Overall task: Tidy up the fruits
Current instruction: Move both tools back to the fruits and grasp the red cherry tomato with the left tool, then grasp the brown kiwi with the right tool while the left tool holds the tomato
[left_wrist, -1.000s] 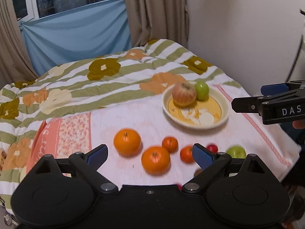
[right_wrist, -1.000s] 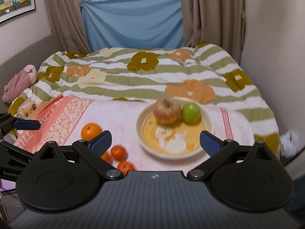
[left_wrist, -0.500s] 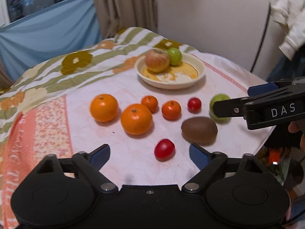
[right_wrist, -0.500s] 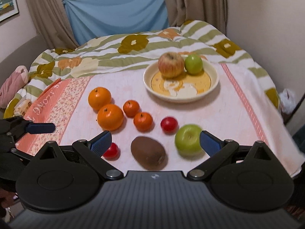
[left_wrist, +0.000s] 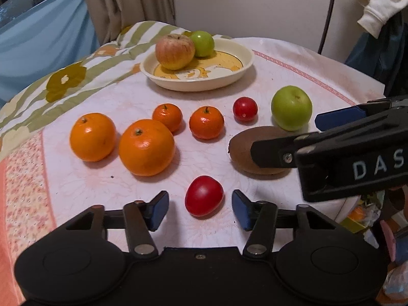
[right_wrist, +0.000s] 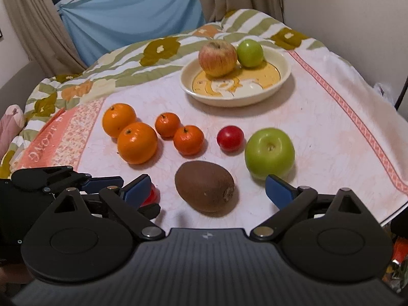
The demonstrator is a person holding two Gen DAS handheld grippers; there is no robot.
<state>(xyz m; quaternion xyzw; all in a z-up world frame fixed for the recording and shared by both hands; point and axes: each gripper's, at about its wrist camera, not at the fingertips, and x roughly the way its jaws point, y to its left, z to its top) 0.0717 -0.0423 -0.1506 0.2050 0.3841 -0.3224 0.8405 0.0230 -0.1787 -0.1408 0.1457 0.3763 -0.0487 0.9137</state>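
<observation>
A red tomato (left_wrist: 204, 195) lies on the pink cloth between the blue pads of my left gripper (left_wrist: 200, 209). Its jaws are closing, with gaps still showing on both sides of the tomato. My right gripper (right_wrist: 207, 190) is open wide, and a brown kiwi (right_wrist: 205, 186) lies between its fingers without touching them. A green apple (right_wrist: 269, 153) sits just beyond its right fingertip. Farther back, a cream plate (right_wrist: 280, 81) holds a red-yellow apple (right_wrist: 217, 57) and a small green apple (right_wrist: 250, 52).
Two large oranges (left_wrist: 146, 146) (left_wrist: 92, 136), two small mandarins (left_wrist: 206, 122) (left_wrist: 167, 113) and a small red tomato (left_wrist: 245, 109) lie in a row mid-cloth. A striped floral quilt (right_wrist: 153, 58) covers the far side. The cloth's edge drops off at right, near a wall.
Both grippers have come down close to the cloth. The left jaws have narrowed around the red tomato, and the kiwi now lies between the right fingers.
</observation>
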